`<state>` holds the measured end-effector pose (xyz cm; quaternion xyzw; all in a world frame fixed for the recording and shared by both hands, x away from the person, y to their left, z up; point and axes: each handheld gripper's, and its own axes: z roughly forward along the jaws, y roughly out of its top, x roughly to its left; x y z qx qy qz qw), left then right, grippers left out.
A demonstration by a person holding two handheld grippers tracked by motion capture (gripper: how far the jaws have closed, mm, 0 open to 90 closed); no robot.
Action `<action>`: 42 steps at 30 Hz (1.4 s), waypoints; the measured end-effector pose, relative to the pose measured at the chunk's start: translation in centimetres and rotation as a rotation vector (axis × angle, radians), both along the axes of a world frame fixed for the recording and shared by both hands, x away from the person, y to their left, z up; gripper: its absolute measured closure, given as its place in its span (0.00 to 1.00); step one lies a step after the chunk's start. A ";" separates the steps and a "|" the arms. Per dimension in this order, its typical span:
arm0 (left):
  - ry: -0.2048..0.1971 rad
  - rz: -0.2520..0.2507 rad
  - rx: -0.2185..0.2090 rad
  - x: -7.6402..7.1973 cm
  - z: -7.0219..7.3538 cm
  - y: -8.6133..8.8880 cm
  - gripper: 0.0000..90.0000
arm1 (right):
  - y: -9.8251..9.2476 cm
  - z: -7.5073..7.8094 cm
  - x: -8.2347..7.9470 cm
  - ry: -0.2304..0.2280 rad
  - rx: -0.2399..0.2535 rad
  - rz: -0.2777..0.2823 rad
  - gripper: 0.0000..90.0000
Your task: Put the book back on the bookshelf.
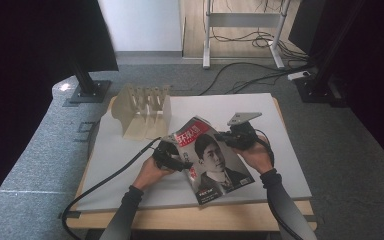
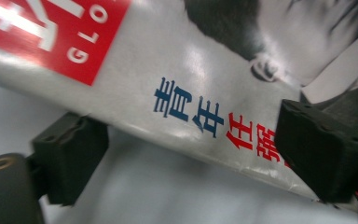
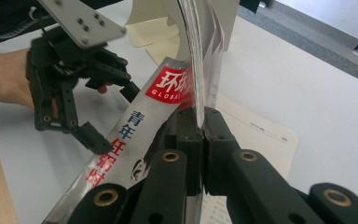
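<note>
— What do we have nearest us?
— Our right gripper (image 3: 200, 135) pinches the magazine's (image 1: 212, 160) edge, jaws pressed tight on the pages.
— And our left gripper (image 1: 169, 156)?
— Spread wide astride the opposite edge, pads clear of the cover.
— Farther off?
— The magazine is tilted above the table (image 1: 280, 165); a wooden rack (image 1: 142, 112) stands behind.
</note>
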<state>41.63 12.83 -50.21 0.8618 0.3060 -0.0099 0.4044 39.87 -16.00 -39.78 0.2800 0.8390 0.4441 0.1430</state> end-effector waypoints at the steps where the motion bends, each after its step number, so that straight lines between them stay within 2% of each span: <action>1: 0.000 0.001 -0.014 0.0 0.3 0.1 0.18 | -0.1 0.1 0.0 -0.002 0.001 -0.003 0.96; 5: -0.025 0.002 -0.016 0.0 1.5 0.2 0.26 | -0.3 0.4 0.2 -0.007 0.013 -0.008 0.96; 8: -0.027 0.001 -0.026 0.0 2.4 0.2 0.32 | -0.3 0.5 0.1 -0.009 0.014 -0.008 0.96; 9: -0.029 0.004 -0.037 0.0 2.7 0.2 0.32 | -0.3 0.5 0.1 -0.013 0.017 -0.008 0.96; 13: -0.047 0.026 -0.024 0.4 3.9 0.3 0.33 | -0.4 0.9 0.1 -0.020 0.029 -0.003 0.96; 16: -0.066 0.046 -0.031 0.6 4.6 0.5 0.33 | -0.3 1.1 0.0 -0.025 0.032 0.001 0.96; 21: -0.085 0.057 -0.003 0.6 5.7 0.3 0.39 | -0.4 1.3 0.0 -0.032 0.042 0.000 0.96; 23: -0.092 0.064 0.020 0.6 5.9 0.3 0.45 | -0.5 1.3 0.0 -0.032 0.047 -0.002 0.96; 26: -0.094 0.081 0.030 0.6 6.4 0.5 0.55 | -0.6 1.3 0.1 -0.033 0.051 -0.003 0.96; 28: -0.089 0.082 0.038 0.7 6.6 0.6 0.61 | -0.7 1.3 0.1 -0.032 0.057 -0.002 0.96; 32: -0.060 0.083 0.042 0.9 6.9 0.6 0.66 | -0.7 1.4 0.1 -0.031 0.056 0.000 0.96; 37: -0.026 0.090 0.021 1.0 7.4 0.6 0.72 | -0.7 1.6 0.2 -0.040 0.049 -0.004 0.96; 42: -0.023 0.092 -0.001 0.8 8.2 0.8 0.77 | -1.0 1.9 0.1 -0.047 0.050 -0.011 0.96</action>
